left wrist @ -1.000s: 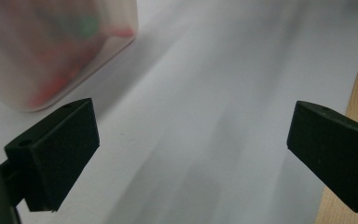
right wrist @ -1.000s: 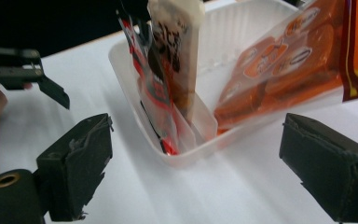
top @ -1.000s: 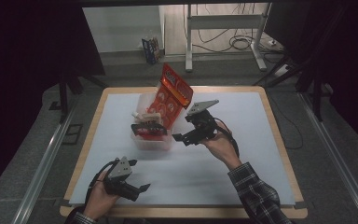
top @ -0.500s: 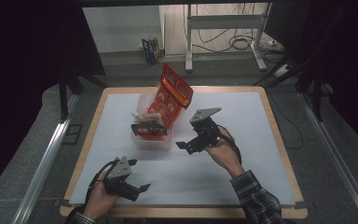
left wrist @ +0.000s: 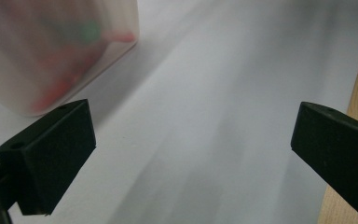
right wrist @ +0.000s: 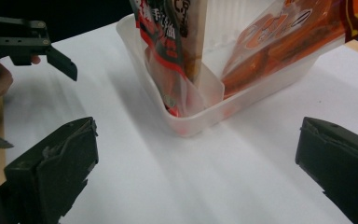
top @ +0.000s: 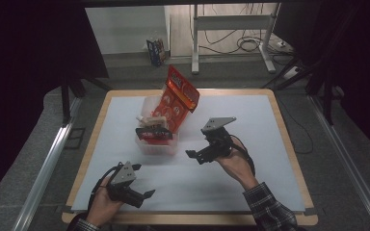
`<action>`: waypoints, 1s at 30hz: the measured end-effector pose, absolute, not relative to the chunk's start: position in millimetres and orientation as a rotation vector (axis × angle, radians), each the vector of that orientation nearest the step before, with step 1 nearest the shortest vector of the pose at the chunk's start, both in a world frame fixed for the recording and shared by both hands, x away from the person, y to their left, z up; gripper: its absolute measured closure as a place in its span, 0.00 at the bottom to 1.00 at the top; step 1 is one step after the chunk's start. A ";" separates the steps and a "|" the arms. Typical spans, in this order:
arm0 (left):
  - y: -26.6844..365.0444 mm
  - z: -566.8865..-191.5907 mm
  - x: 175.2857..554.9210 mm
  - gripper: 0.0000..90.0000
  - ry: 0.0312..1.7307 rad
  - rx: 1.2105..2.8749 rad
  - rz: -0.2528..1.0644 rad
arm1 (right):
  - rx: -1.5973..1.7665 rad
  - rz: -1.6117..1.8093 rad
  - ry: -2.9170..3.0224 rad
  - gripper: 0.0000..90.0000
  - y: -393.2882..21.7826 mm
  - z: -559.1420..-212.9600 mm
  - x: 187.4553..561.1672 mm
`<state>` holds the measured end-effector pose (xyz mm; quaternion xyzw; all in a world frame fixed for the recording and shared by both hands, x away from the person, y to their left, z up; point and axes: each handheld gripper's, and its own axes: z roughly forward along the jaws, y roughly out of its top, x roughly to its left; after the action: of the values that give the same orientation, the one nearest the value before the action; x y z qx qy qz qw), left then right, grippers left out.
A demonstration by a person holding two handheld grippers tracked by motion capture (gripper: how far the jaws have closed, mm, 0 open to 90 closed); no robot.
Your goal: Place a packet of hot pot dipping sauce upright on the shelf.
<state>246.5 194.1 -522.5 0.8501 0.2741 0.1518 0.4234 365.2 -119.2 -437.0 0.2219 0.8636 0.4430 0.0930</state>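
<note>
Snack packets [top: 179,98] stood upright in a clear tub [top: 157,143] at mid-table — right gripper [top: 196,155] nearer, spread, empty, tub just to its left. Left gripper [left wrist: 191,154] view: jaws wide, tub corner ahead-left. Right gripper view: tub straight ahead, apart.

— What lies beyond the table [top: 289,144]?
— Grey floor [top: 125,67], a white-legged stand [top: 231,24] with cables [top: 250,45] — dark either side.
— And the light?
— Dim; brightest at the back.
</note>
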 end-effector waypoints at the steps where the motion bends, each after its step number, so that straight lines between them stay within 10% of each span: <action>1: 194.1 -522.5 246.4 0.00 0.686 2.128 0.382 | 0.660 1.314 2.565 0.00 -119.7 -437.4 364.3; 30: 194.4 -522.4 245.1 0.00 0.679 2.130 0.416 | 0.729 1.254 2.530 0.00 -143.9 -453.0 340.2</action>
<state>245.1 194.4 -522.4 0.8499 0.2711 0.1661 0.4203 340.2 -143.9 -453.0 0.2484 0.8620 0.4274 0.1123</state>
